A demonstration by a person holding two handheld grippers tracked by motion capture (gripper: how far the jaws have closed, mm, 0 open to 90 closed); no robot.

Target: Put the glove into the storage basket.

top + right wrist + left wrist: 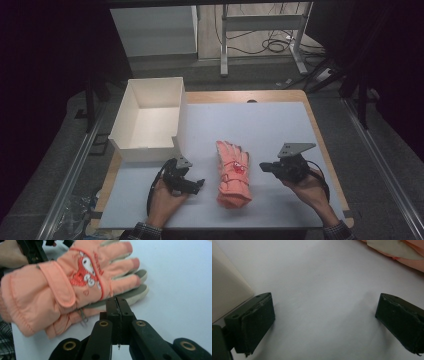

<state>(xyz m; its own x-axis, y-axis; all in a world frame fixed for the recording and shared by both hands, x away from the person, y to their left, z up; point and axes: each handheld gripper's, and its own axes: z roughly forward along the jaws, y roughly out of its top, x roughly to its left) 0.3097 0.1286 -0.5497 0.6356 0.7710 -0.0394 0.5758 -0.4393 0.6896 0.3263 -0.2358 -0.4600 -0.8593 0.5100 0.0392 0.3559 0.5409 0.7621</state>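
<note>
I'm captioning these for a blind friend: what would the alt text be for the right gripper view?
The right gripper, jaws shut together, points at the edge of a pair of stacked salmon-pink gloves lying on a white table. The top glove bears an embroidered cartoon figure.

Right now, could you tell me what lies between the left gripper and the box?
Nothing: in the high view, just a short bare stretch of grey mat separates the left gripper from the box. The gloves lie on its other side.

- Left gripper [200, 184]: black body, grey three-cornered plate, black cable looping back.
- Right gripper [263, 167]: black, grey plate on top, brass-ringed pivots on its arms.
- Plaid cuffs [142, 232] at both wrists.
</note>
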